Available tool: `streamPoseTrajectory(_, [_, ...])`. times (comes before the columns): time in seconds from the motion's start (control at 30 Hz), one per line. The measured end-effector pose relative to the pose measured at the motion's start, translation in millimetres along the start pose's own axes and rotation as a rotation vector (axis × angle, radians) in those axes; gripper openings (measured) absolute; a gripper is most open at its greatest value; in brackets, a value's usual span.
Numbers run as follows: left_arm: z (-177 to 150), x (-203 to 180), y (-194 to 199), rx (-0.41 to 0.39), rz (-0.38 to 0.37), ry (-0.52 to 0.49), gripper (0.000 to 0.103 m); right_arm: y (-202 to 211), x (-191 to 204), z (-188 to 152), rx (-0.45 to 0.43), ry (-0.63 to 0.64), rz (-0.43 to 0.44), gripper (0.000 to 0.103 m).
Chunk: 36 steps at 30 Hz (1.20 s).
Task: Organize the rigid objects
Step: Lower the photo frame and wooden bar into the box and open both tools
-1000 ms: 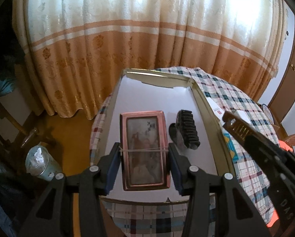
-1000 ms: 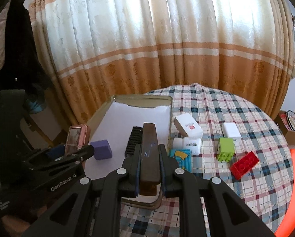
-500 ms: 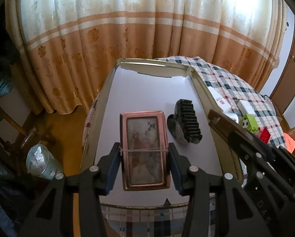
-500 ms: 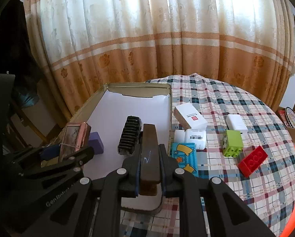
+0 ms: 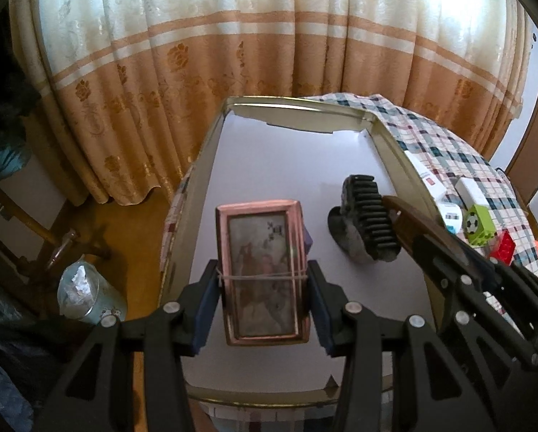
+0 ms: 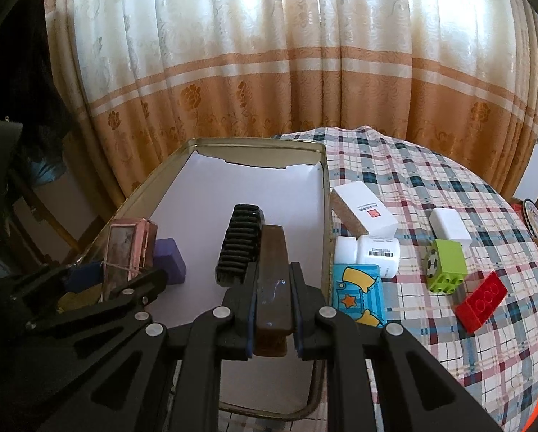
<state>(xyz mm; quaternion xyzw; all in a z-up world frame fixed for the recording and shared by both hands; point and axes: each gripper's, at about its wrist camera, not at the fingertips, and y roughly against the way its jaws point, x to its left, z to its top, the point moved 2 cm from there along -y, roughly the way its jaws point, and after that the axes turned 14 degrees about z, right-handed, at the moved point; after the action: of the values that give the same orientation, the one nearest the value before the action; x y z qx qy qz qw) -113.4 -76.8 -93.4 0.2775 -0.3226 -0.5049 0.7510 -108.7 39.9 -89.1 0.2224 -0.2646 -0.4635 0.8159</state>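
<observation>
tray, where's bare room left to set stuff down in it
The far half of the tray is bare white lining, from the black brush back to the far wall. The near left is crowded: the purple block, the brush and both loaded grippers. Outside the right rim, boxes and bricks crowd the tablecloth.

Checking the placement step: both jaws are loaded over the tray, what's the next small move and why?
Probably lower the left gripper a little more and set the pink case down beside the purple block: the case looks still above the tray liner, with bare white floor just ahead.
</observation>
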Motion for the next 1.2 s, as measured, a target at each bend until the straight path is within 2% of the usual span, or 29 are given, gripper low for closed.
streamPoseTrajectory(0.43, [0.7, -1.8, -11.0, 0.005, 0.067, -0.034, 0.045, -14.3, -1.1, -4.0, 0.035, -0.012, 0.005, 0.018])
streamPoseTrajectory(0.63, [-1.1, -5.2, -11.6, -0.001, 0.104, -0.066, 0.046, -9.9, -2.0, -5.6, 0.03, -0.026, 0.061, 0.021])
streamPoseTrajectory(0.7, [-0.4, -3.0, -10.2, -0.003, 0.09, -0.056, 0.048, -9.1, -4.6, -5.8, 0.046, -0.052, 0.089, 0.033])
streamPoseTrajectory(0.73, [0.4, -2.2, -8.2, -0.001, 0.074, -0.045, 0.052, -7.2, -6.8, -6.0, 0.047, -0.068, 0.092, 0.036])
streamPoseTrajectory(0.77, [1.4, -1.7, -6.0, -0.003, 0.061, -0.038, 0.061, -4.1, -9.4, -6.1, 0.042, -0.084, 0.097, 0.037])
streamPoseTrajectory(0.8, [2.2, -0.8, -3.5, -0.003, 0.046, -0.03, 0.065, 3.0, -13.2, -6.1, 0.02, -0.109, 0.112, 0.042])
streamPoseTrajectory(0.87, [3.7, -0.6, 0.4, 0.006, 0.011, -0.009, 0.075, 13.8, -19.6, -4.9, -0.014, -0.141, 0.126, 0.044])
streamPoseTrajectory(0.9, [4.0, -1.4, 1.9, 0.007, 0.008, -0.002, 0.077, 18.6, -22.2, -4.1, -0.025, -0.155, 0.135, 0.047])
streamPoseTrajectory(0.93, [4.0, -2.3, 4.3, -0.001, 0.021, 0.003, 0.08, 22.7, -24.8, -3.9, -0.033, -0.164, 0.114, 0.058])
streamPoseTrajectory(0.97, [3.7, -3.5, 6.3, -0.014, 0.045, 0.001, 0.09, 27.5, -27.8, -3.7, -0.047, -0.174, 0.092, 0.071])
streamPoseTrajectory(1.0, [3.5, -5.2, 9.4, -0.035, 0.054, -0.006, 0.091, 35.2, -33.1, -3.7, -0.081, -0.194, 0.097, 0.081])
streamPoseTrajectory(1.1, [2.4, -9.5, 16.9, -0.07, 0.078, -0.024, 0.098, 48.9, -41.2, -3.9, -0.138, -0.229, 0.087, 0.082])
streamPoseTrajectory(1.2, [2.8, -13.5, 23.8, -0.091, 0.088, -0.042, 0.099, 52.1, -46.4, -3.4, -0.137, -0.243, 0.079, 0.082])
